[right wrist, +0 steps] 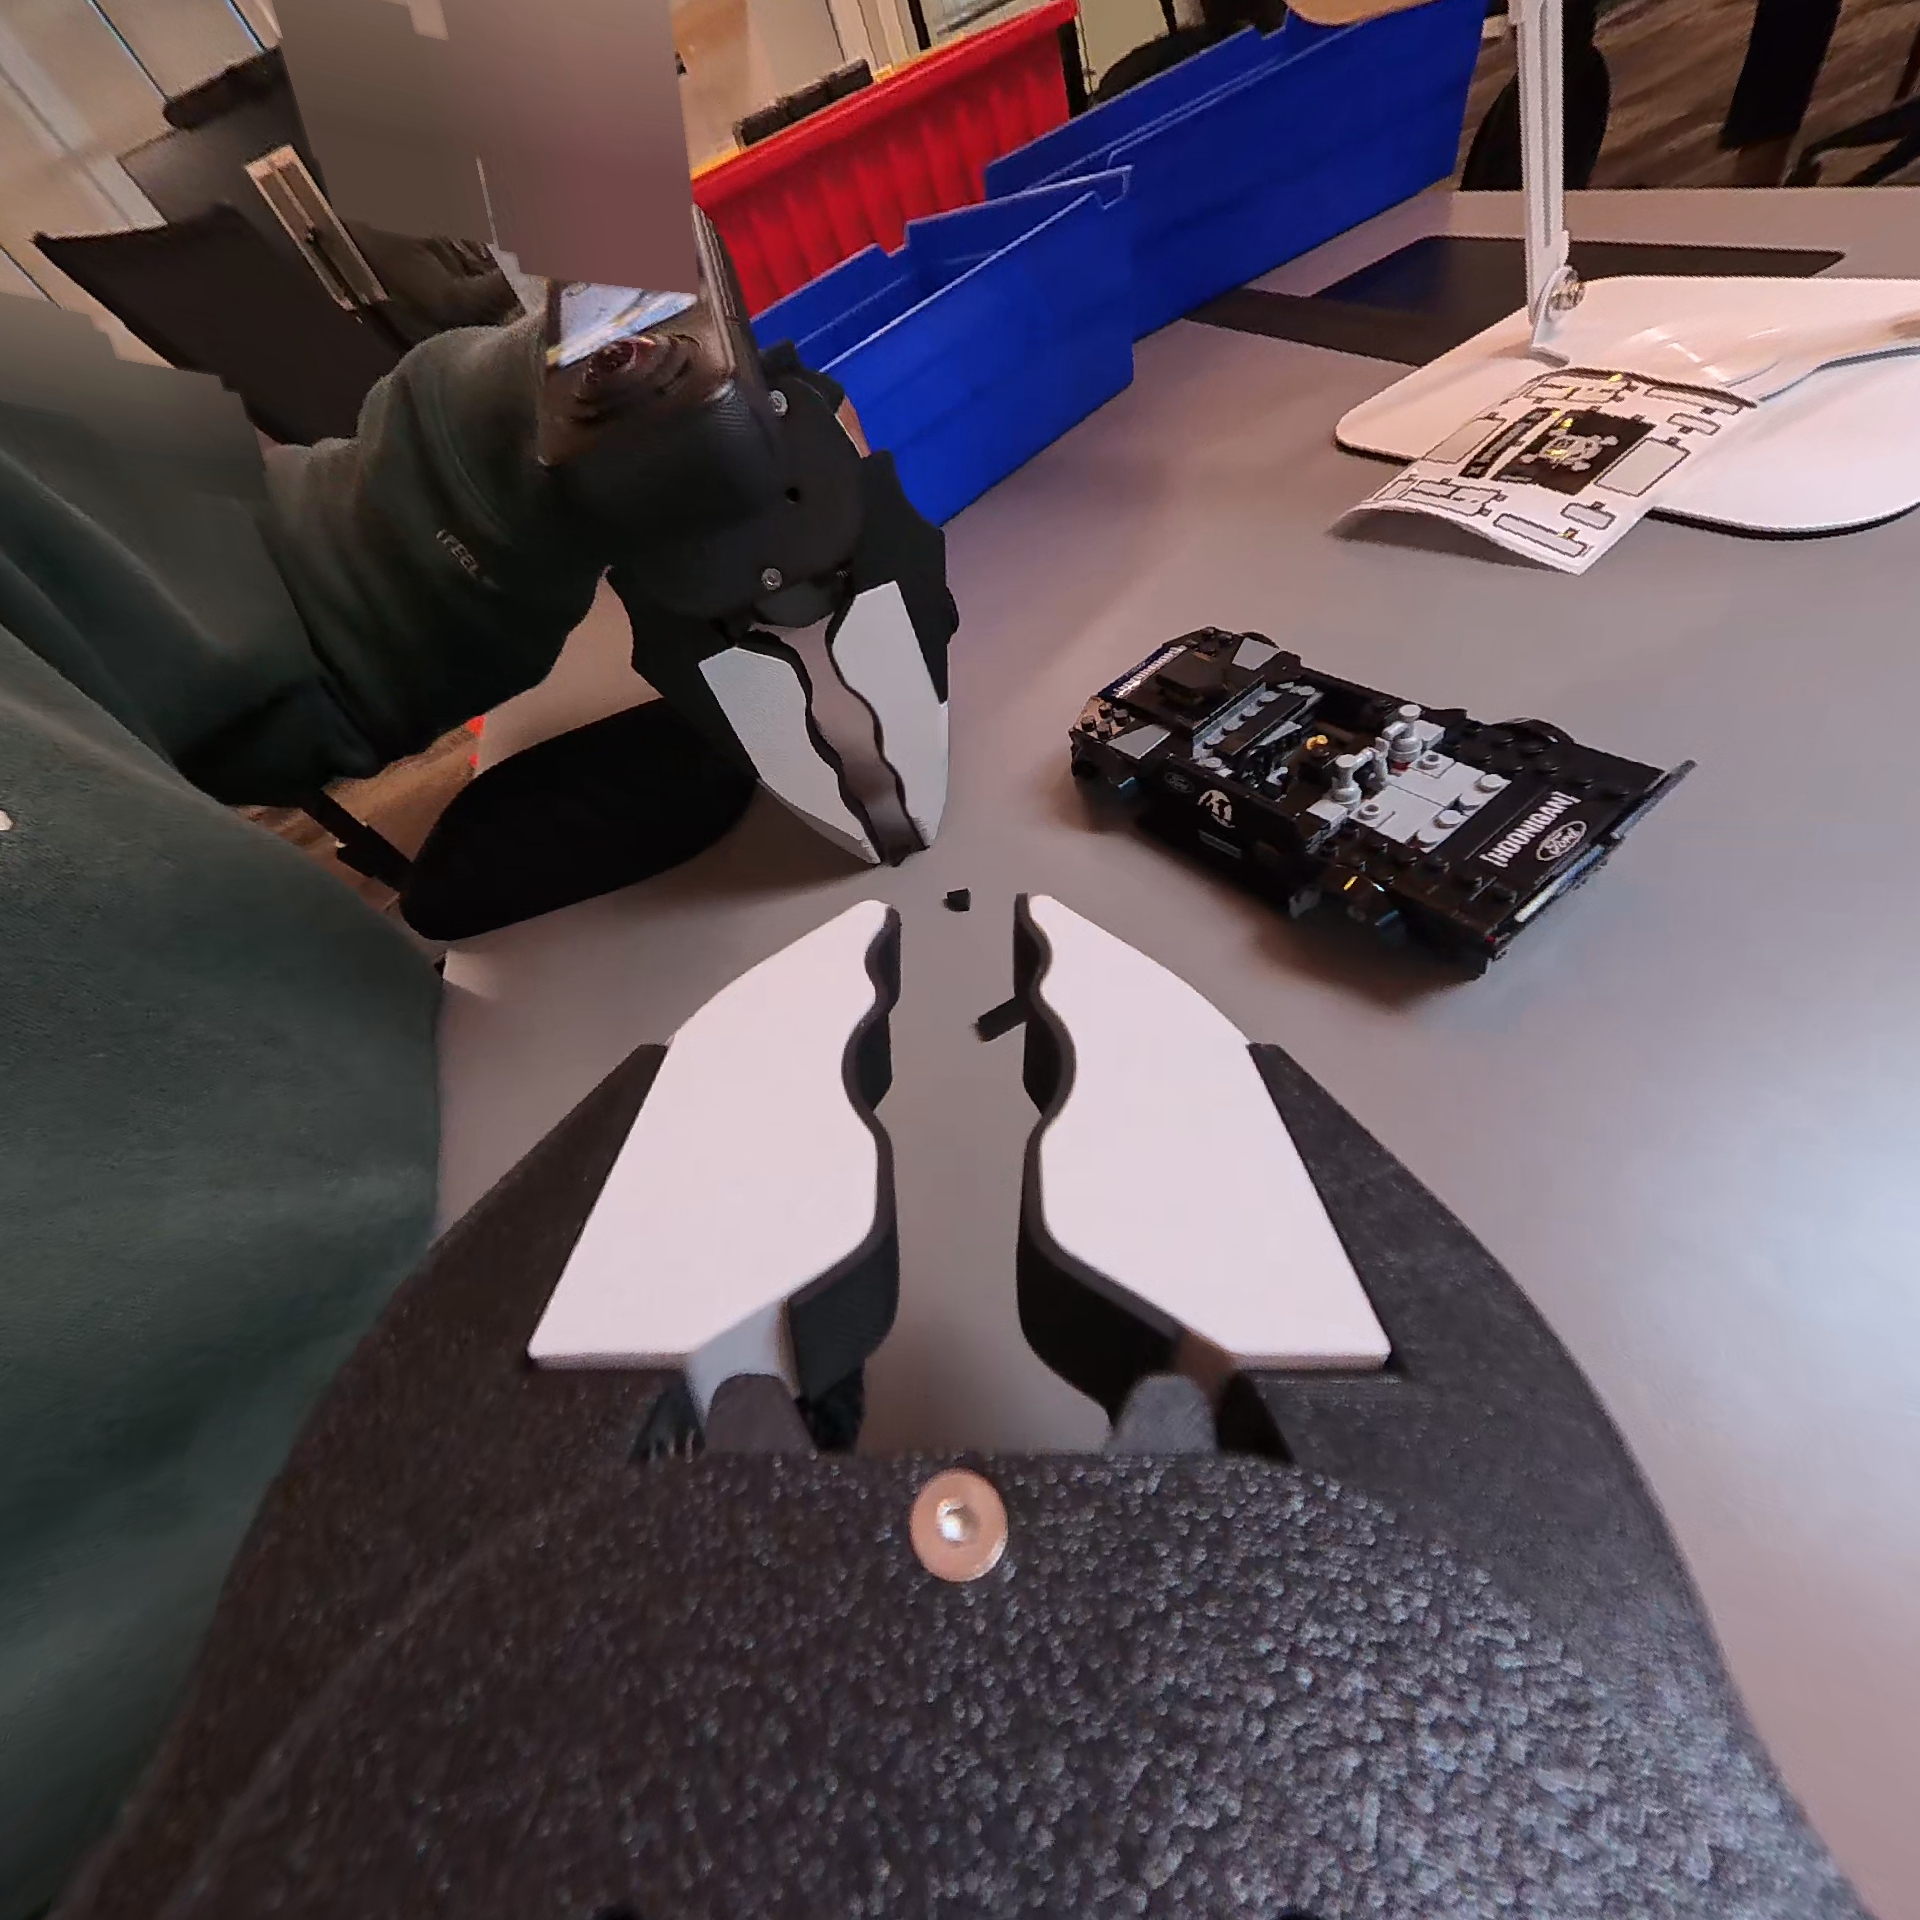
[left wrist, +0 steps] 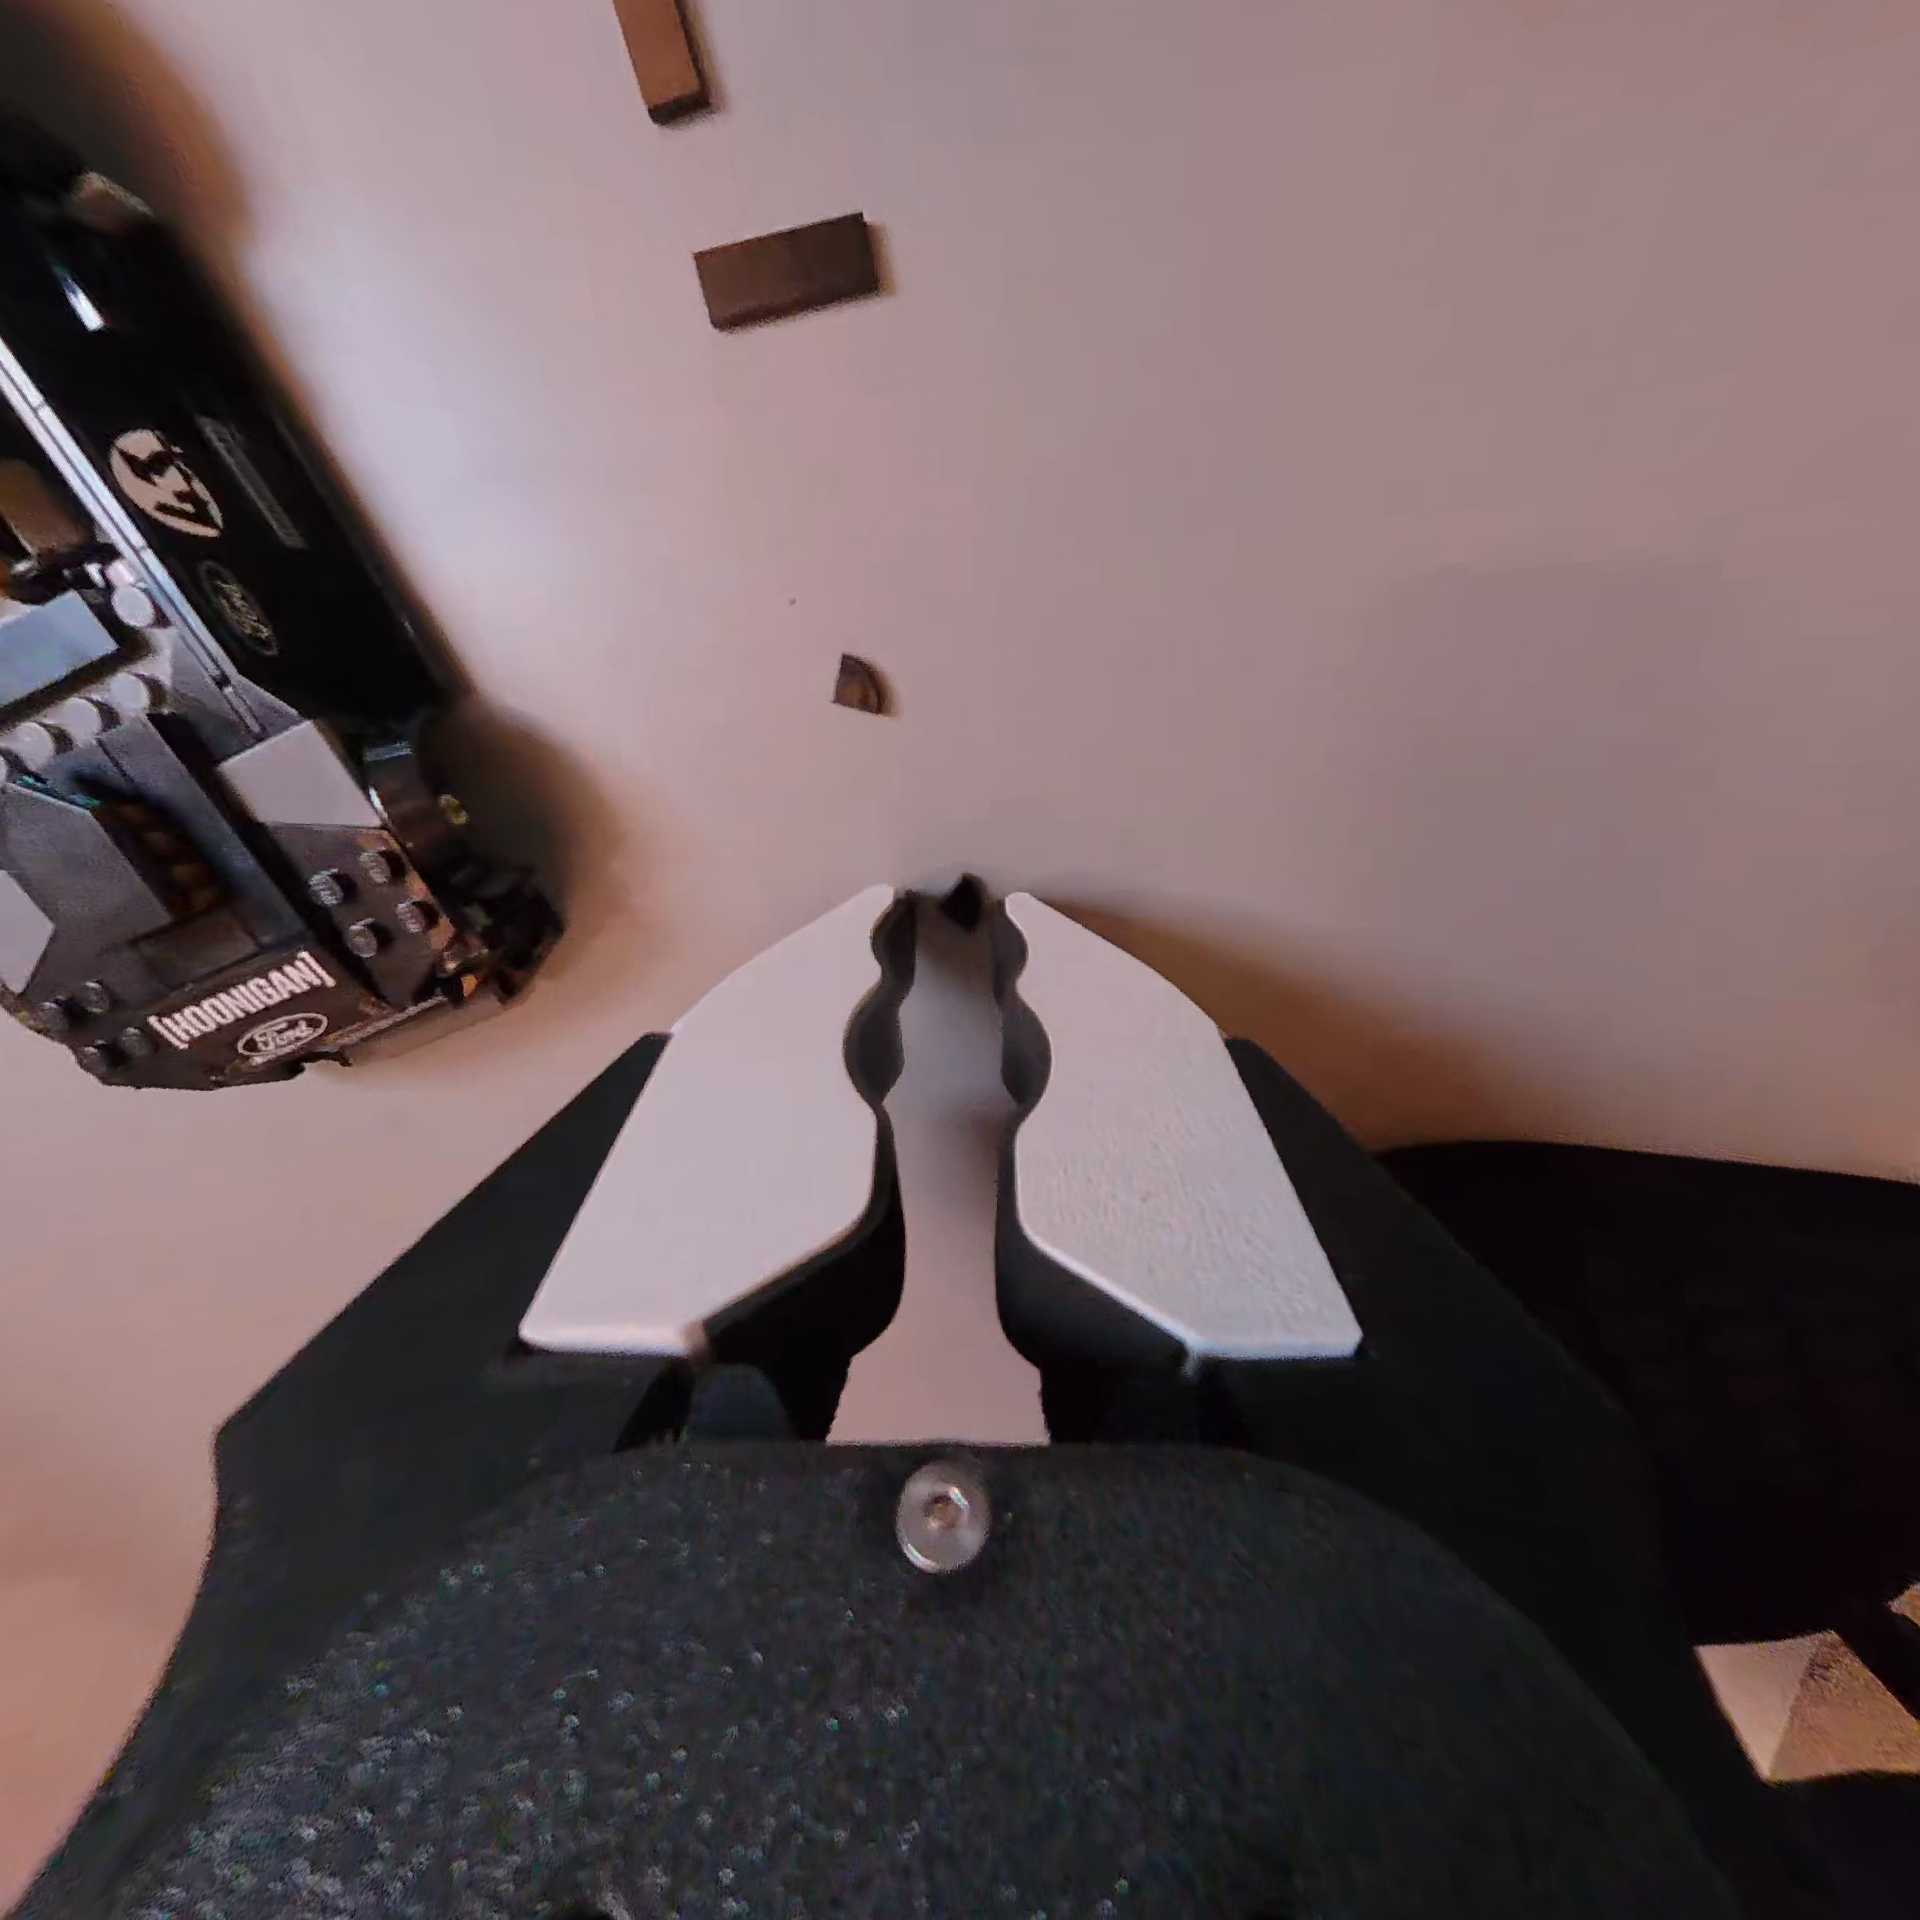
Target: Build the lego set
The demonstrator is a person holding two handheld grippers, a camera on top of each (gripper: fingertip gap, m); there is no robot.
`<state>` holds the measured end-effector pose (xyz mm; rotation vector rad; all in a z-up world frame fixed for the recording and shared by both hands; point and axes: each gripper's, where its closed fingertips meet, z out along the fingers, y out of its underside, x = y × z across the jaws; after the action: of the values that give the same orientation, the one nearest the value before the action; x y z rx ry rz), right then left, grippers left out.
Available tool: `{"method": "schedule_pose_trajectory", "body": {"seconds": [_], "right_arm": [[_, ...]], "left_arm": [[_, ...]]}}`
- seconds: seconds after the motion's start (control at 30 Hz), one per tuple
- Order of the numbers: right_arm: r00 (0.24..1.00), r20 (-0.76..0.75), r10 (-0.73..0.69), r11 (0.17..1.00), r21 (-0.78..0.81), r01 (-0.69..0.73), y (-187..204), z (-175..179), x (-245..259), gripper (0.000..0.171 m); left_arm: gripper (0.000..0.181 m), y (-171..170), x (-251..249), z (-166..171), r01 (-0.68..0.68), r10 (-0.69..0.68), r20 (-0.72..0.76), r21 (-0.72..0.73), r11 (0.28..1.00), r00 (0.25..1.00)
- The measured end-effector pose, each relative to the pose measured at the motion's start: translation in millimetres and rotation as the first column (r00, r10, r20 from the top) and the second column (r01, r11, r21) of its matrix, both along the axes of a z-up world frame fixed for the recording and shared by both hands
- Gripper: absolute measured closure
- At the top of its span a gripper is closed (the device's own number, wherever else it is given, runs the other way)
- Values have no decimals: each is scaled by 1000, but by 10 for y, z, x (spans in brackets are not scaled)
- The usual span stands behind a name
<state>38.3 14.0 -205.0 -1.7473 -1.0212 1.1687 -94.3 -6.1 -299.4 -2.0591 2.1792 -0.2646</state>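
A part-built black and grey lego car point(left wrist: 239, 727) lies on the grey table, left of my left gripper; it also shows in the right wrist view point(right wrist: 1351, 790). My left gripper point(left wrist: 956, 904) points down at the table. Its tips are narrowly apart and straddle a tiny black piece point(left wrist: 961, 902) with a gap on each side. It also shows in the right wrist view point(right wrist: 906, 852). My right gripper point(right wrist: 956, 914) is open and empty, low over the table. A small black quarter-round piece point(right wrist: 954, 899) lies just beyond its tips. A black tile point(right wrist: 1000, 1020) lies by its right finger.
Two loose black tiles point(left wrist: 784, 270) point(left wrist: 660, 52) and the quarter-round piece point(left wrist: 860, 686) lie beyond the left gripper. Blue bins point(right wrist: 1039, 343) and a red bin point(right wrist: 883, 135) stand at the back. A white stand base point(right wrist: 1714, 416) with a sticker sheet point(right wrist: 1538, 468) sits back right. A green sleeve point(right wrist: 208, 1039) is at left. The gap from one gripper's tips to the other's is roughly 15 cm. My left gripper's tips are some 9 cm from the black tile point(right wrist: 1000, 1020). It is also in sight in the left wrist view point(left wrist: 822, 235).
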Motion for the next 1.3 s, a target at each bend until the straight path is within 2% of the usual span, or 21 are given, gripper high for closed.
{"method": "schedule_pose_trajectory", "body": {"seconds": [0.2,0.33,0.5,0.63,1.3], "right_arm": [[1000,-14,9,1000,-9,-9,-12,-2,22,150],[1000,12,4,1000,5,-4,-20,-44,15,151],[999,34,7,1000,14,-7,-29,-62,-31,151],[999,51,5,1000,15,-5,-39,-84,-55,151],[996,86,-14,1000,6,13,4,-160,-77,151]], "left_arm": [[157,24,-54,36,-56,56,20,16,998,998],[165,-9,-46,122,-144,142,148,1,990,979],[169,-82,-47,68,-199,199,242,-26,980,950],[180,-156,8,66,-177,187,291,-62,982,938],[173,237,179,67,-227,202,418,10,974,886]]}}
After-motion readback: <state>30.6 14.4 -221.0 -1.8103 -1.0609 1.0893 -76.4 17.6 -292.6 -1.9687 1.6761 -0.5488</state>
